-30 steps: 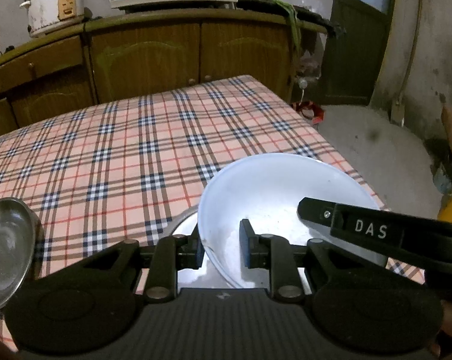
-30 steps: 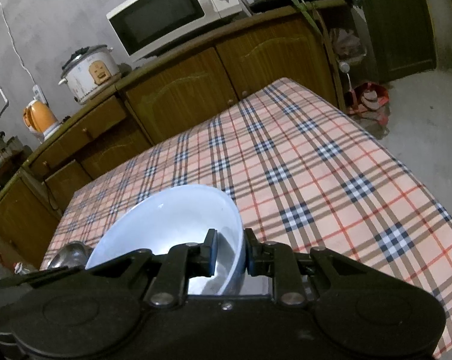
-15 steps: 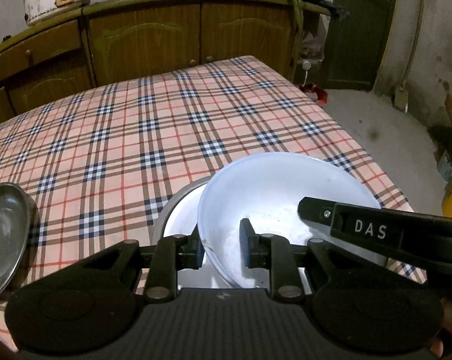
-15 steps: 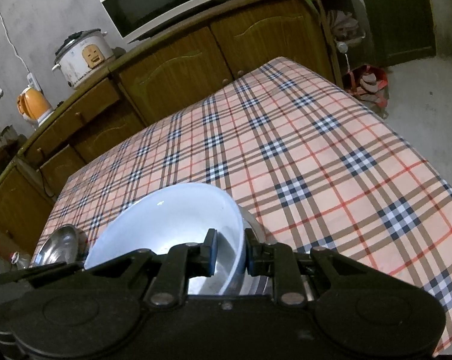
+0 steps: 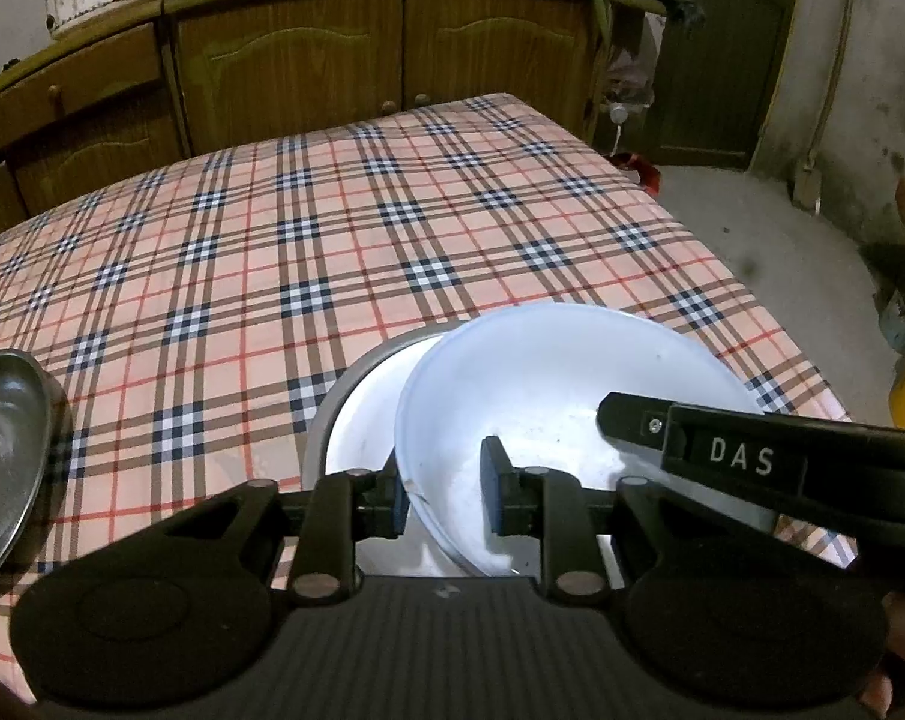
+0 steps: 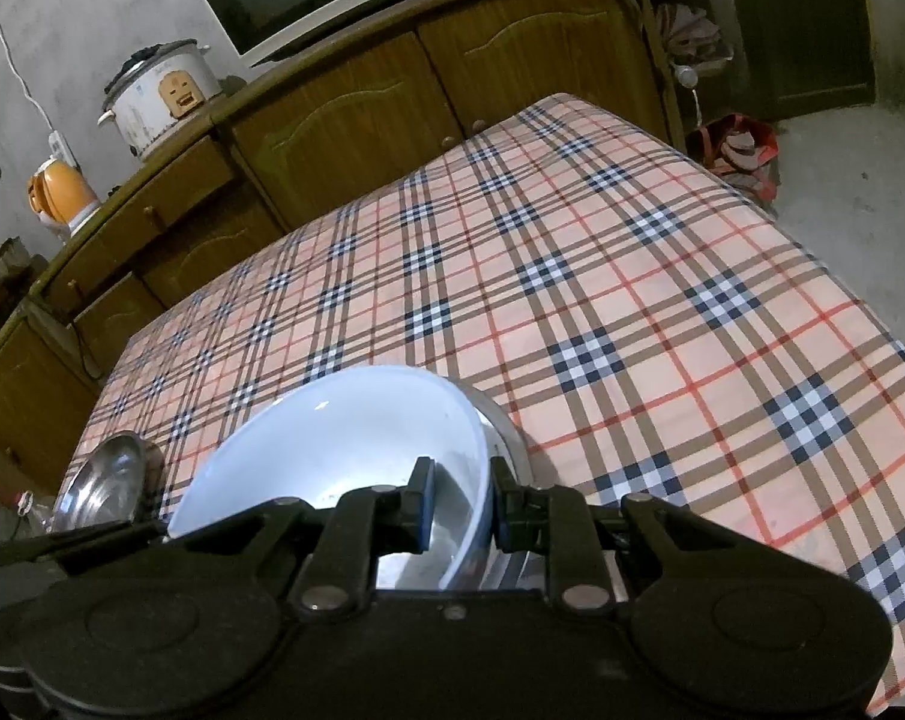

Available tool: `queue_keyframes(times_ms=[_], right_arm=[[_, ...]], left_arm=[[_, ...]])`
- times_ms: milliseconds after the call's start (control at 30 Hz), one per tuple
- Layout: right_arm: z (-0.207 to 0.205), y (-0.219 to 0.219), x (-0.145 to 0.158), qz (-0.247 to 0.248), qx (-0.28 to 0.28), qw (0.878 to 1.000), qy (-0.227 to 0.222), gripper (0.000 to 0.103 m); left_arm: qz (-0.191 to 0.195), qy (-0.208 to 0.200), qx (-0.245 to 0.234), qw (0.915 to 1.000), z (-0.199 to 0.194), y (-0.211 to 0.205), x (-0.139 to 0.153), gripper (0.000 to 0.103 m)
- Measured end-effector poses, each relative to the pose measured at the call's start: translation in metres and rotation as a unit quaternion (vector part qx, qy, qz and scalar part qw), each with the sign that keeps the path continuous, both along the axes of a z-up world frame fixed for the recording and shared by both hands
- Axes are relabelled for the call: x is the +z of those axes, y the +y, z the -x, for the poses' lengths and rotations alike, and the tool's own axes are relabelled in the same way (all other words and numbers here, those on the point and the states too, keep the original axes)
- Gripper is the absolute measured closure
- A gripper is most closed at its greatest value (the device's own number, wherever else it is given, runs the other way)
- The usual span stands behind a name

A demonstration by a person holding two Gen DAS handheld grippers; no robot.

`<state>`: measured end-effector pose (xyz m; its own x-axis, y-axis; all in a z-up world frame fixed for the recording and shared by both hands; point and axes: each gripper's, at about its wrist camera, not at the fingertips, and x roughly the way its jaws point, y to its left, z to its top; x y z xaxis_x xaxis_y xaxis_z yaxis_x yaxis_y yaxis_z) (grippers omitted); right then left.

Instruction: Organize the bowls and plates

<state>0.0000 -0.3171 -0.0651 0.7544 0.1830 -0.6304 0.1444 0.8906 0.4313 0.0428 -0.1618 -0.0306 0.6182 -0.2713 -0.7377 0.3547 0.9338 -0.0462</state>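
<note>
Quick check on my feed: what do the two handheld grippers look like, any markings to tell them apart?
Both are matte black plastic. The left gripper has a ribbed body, linkage arms with silvery pivot pins and flat pads. The right gripper matches it; seen side-on in the left view, it bears white "DAS" lettering. No cables visible.

Materials and finishes around the white bowl [image 5: 548,384].
The bowl is smooth, glossy white; beneath it, a grey metal basin [image 5: 356,384] with a dull sheen. Left of it, a polished steel dish [image 5: 2,432]. All lie on a matt plaid cloth [image 5: 332,228]. Beyond stand varnished wooden cabinets [image 5: 344,60]. Matt black plastic grippers.
</note>
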Motion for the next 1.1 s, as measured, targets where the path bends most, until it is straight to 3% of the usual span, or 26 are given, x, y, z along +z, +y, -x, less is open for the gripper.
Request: queue_keyframes(times_ms=[1100], right_arm=[[-0.016, 0.015, -0.016, 0.011, 0.029, 0.999, 0.015, 0.078]], left_arm=[[-0.003, 0.017, 0.019, 0.9997, -0.014, 0.011, -0.017, 0.075]])
